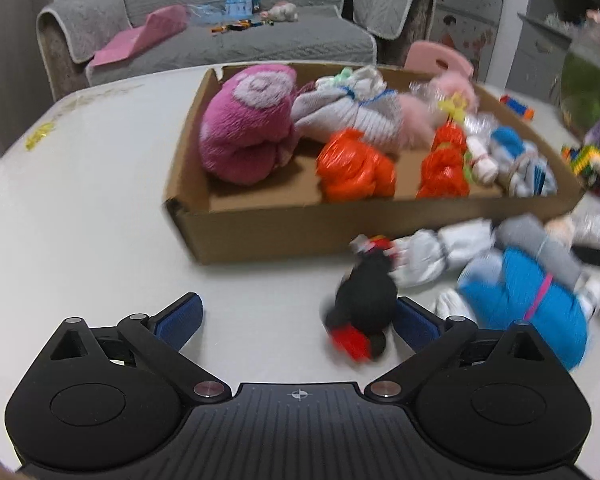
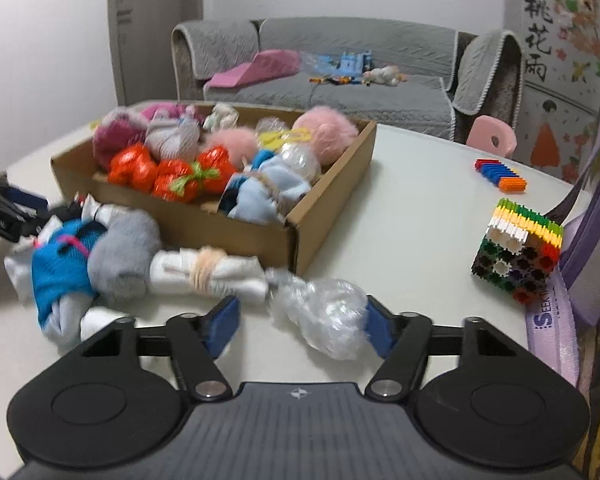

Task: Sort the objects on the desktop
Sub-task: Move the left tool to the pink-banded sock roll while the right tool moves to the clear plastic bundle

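We have the black and red bundle (image 1: 360,304) lying on the table (image 1: 100,208) between the fingers of the left claw (image 1: 298,318), pressed close against its right-hand pad while the left-hand pad stands well clear; that claw is spread wide and grips nothing. Just beyond its right finger sit the blue bundle (image 1: 528,304) and the white roll (image 1: 440,252), and ahead of it the cardboard box (image 1: 260,228), already holding rolled cloths and orange bags.

The right claw (image 2: 300,326) is likewise wide apart, with the clear plastic bag (image 2: 320,312) between its fingers, touching the right-hand pad. The tied white roll (image 2: 208,272) lies just ahead of its left finger, the box beyond that, and the block cube (image 2: 516,260) well off to its right.

We judge the main risk is an off-centre close: each item sits hard against one pad, so the far finger may shove it sideways or pinch only an edge. The slick, crumpled plastic could slip free on lifting. The left claw's right finger might also snag the blue bundle beside it.
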### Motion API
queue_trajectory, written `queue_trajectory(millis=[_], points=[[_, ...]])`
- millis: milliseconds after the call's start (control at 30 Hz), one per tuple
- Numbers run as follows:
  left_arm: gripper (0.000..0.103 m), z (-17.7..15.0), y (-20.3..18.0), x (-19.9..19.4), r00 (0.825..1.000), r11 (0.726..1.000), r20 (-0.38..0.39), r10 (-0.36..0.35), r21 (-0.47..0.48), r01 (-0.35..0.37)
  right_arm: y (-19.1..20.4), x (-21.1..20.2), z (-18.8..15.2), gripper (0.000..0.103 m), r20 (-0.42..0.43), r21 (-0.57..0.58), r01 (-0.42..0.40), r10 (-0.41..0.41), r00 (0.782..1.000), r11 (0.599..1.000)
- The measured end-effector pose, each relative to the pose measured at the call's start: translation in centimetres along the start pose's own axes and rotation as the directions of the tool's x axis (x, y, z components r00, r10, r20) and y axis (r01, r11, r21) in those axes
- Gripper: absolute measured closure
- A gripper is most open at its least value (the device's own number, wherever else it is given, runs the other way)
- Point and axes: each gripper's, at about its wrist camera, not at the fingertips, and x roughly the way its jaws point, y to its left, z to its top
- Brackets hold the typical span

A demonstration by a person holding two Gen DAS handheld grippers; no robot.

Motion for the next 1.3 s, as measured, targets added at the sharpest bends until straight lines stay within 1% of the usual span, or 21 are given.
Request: queue_trajectory(millis=[67,100,167,200,233,267,333,433,500,567,700,800,967,1033,1100,1133,1200,1267,1300], points=[[0.001,-0.5,0.2,-0.7,0.999,0.998,0.021,0.048,0.050,-0.049,0.3,-0.9,-0.3,0.052,-0.002,0.002,-0.037,0.037,0.999,0.999],[0.001,-0.7,0.2,-1.1,0.995,0.992,0.038,0.089,0.086,-0.092,0.5,-1.3,-0.6,0.053,-0.003,-0.007,-0.046,0.046,0.999,0.999],[0.002,-1.1,0.1,-1.8,0.984,0.972,0.074,0.161,0.163,-0.172,1.2,-2.1,-0.9,0.053,-0.008,-0.024,-0.063,0.063,0.998,0.998],[0.003,-1.3,0.1,-2.0,0.978,0.961,0.090,0.186,0.190,-0.200,1.5,-2.6,-1.0,0.053,-0.006,-0.028,-0.076,0.076,0.997,0.997],[0.003,-1.3,0.1,-2.3,0.975,0.956,0.104,0.195,0.202,-0.212,1.5,-3.0,-1.1,0.053,-0.001,-0.023,-0.096,0.096,0.995,0.995],[0.003,-1.4,0.3,-2.6,0.975,0.957,0.119,0.187,0.202,-0.208,1.6,-3.5,-1.2,0.051,0.014,-0.011,-0.114,0.114,0.993,0.993],[0.002,-1.2,0.4,-3.1,0.978,0.967,0.142,0.151,0.183,-0.175,1.3,-4.2,-0.9,0.048,0.050,0.004,-0.116,0.116,0.992,0.993],[0.001,-0.6,0.3,-3.2,0.981,0.980,0.160,0.108,0.148,-0.132,0.2,-4.2,-0.5,0.046,0.085,0.046,-0.088,0.084,0.993,0.995],[0.001,0.0,0.0,-2.8,0.985,0.987,0.154,0.076,0.128,-0.096,-0.4,-3.5,-0.4,0.045,0.077,0.067,-0.077,0.072,0.994,0.995],[0.001,0.5,-0.2,-2.2,0.987,0.991,0.152,0.060,0.109,-0.077,-0.5,-2.7,-0.3,0.043,0.058,0.069,-0.074,0.070,0.996,0.995],[0.001,1.3,-0.1,-1.1,0.991,0.999,0.131,0.018,0.038,-0.023,0.0,-1.3,-0.2,0.041,0.015,0.032,-0.053,0.053,0.998,0.998],[0.001,1.2,0.3,-0.6,0.993,1.000,0.119,-0.021,-0.005,0.021,0.6,-1.1,-0.5,0.041,-0.011,0.003,-0.050,0.050,0.999,0.999],[0.001,1.0,1.0,-0.4,0.992,0.995,0.103,-0.075,-0.056,0.081,0.7,-1.4,-0.7,0.041,-0.013,-0.001,-0.055,0.055,0.998,0.998],[0.004,0.7,1.2,-0.3,0.990,0.990,0.082,-0.112,-0.081,0.119,0.7,-1.5,-0.7,0.041,-0.013,0.006,-0.057,0.057,0.998,0.998],[0.009,0.3,1.2,-0.3,0.989,0.987,0.067,-0.136,-0.083,0.141,0.7,-1.4,-0.6,0.041,-0.014,0.009,-0.059,0.059,0.998,0.998],[0.012,0.2,1.1,-0.4,0.989,0.987,0.065,-0.136,-0.077,0.141,0.7,-1.4,-0.6,0.043,-0.013,0.014,-0.066,0.066,0.998,0.998],[0.015,-0.1,1.0,-1.0,0.987,0.985,0.056,-0.149,-0.075,0.153,0.6,-1.5,-0.5,0.051,-0.009,0.025,-0.078,0.079,0.997,0.997],[0.015,-0.5,1.0,-1.7,0.985,0.982,0.055,-0.166,-0.084,0.170,0.4,-1.6,-0.6,0.056,-0.006,0.037,-0.082,0.082,0.997,0.996],[0.014,-0.8,0.9,-2.2,0.985,0.983,0.058,-0.162,-0.080,0.166,0.4,-1.6,-0.6,0.057,-0.006,0.038,-0.080,0.080,0.997,0.996]])
